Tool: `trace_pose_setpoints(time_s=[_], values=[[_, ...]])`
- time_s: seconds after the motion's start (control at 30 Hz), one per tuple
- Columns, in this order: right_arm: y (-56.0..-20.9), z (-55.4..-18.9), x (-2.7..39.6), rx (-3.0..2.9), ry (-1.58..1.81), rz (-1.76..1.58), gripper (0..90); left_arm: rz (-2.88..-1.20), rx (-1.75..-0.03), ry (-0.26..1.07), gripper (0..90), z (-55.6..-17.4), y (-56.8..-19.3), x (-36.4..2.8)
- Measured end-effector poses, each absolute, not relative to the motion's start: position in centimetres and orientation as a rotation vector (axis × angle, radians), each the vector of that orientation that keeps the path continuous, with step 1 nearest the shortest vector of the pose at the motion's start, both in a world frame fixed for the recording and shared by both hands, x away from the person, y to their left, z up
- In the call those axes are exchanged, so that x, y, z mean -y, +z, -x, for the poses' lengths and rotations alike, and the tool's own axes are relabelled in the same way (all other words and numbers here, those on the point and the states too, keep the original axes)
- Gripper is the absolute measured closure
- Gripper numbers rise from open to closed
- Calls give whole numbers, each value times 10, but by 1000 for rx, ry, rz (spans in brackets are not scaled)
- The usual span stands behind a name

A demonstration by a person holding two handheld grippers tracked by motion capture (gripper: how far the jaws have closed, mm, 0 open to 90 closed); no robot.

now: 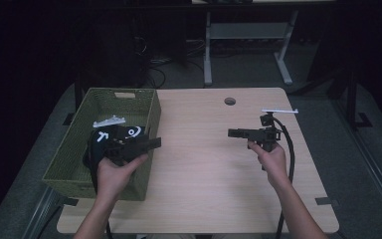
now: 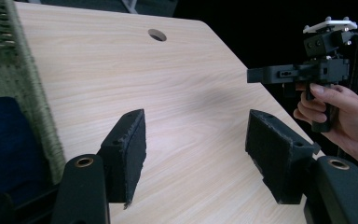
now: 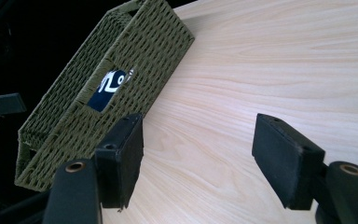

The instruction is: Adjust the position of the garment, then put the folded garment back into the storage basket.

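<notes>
A green woven basket stands on the left of the wooden table, with a dark navy cloth with white print lying in it. My left gripper hovers over the basket's right wall and points right; its jaws are open and empty. My right gripper is held above the right half of the table and points left toward the basket, jaws open with nothing between them. From the right gripper view the navy cloth shows through the handle hole in the basket.
A round cable hole sits near the table's far edge. Bare wood lies between the two grippers. Behind the table stand white desk legs with cables on the dark floor. A black cable trails from the right gripper.
</notes>
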State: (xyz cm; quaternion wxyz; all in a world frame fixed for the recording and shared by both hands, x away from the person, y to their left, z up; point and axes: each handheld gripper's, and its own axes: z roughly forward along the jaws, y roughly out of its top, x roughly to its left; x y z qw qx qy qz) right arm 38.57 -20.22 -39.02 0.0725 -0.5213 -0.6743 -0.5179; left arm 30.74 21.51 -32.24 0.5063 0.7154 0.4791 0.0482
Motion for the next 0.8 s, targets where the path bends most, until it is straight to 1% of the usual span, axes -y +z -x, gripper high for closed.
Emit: trace_pose_setpoints(time_s=[0.37, 0.57, 0.8], values=[[-400, -376, 228, 2011, -1540, 1630, 326, -1748, -1113, 86, 368, -310, -327, -193], [-406, -371, 239, 1991, -1546, 1647, 325, -1748, -1113, 65, 352, -312, -334, -185], [-411, -365, 252, 1995, -1520, 1664, 310, -1766, -1094, 36, 340, -315, -344, -167]])
